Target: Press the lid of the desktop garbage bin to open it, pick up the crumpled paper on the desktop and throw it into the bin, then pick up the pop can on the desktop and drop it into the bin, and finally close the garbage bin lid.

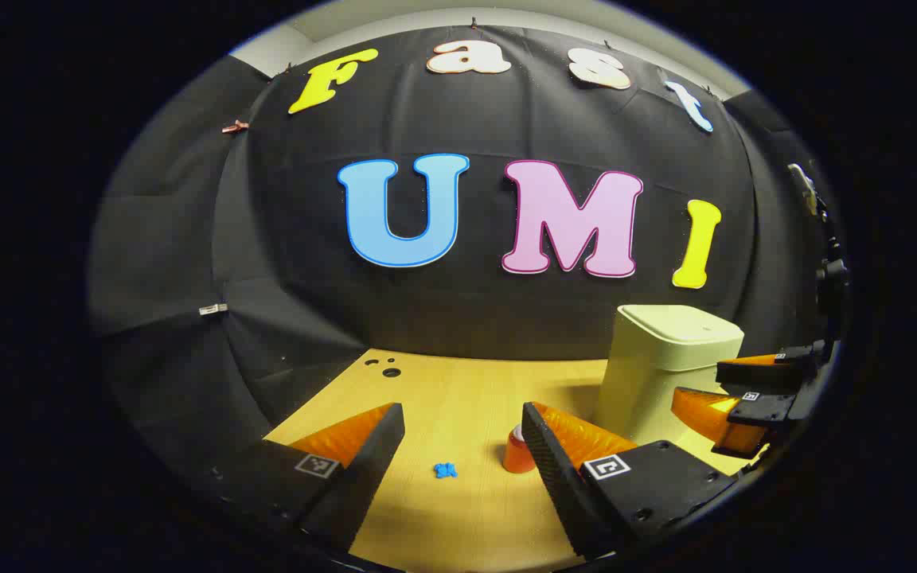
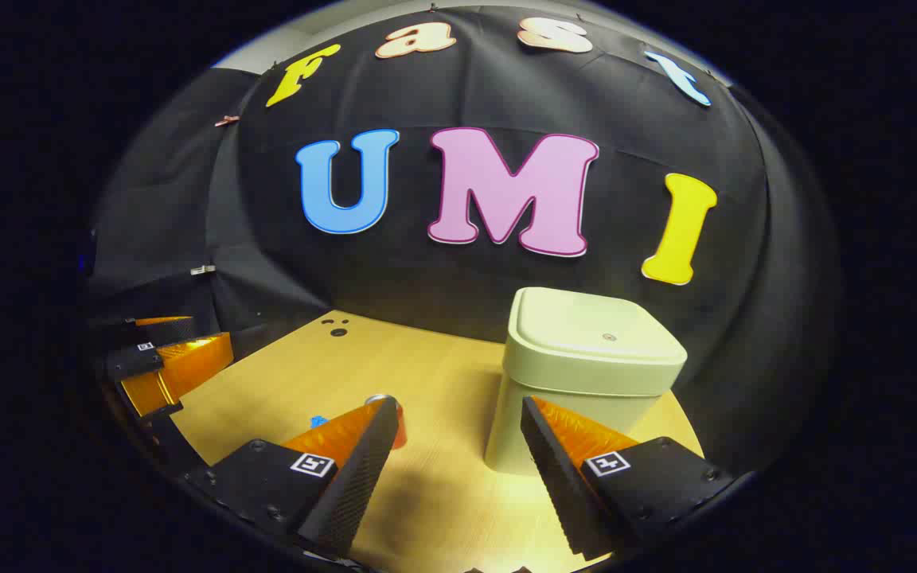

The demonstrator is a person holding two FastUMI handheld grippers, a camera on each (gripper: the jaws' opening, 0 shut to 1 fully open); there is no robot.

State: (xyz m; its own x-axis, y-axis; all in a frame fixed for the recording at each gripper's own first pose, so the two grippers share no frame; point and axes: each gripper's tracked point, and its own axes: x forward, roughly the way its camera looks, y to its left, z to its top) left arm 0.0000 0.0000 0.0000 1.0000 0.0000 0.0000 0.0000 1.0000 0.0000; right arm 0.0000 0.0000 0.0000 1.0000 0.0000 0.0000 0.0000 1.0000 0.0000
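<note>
Two hand-held grippers open; closed bin (image 2: 586,374) just beyond right hand-held gripper (image 2: 458,454).

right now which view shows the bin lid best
The right gripper view: it looks down on the garbage bin, so the whole closed lid and the small round mark on top show. The left gripper view sees the lid from lower and farther off, foreshortened, with the right gripper crossing the bin's side.
</note>
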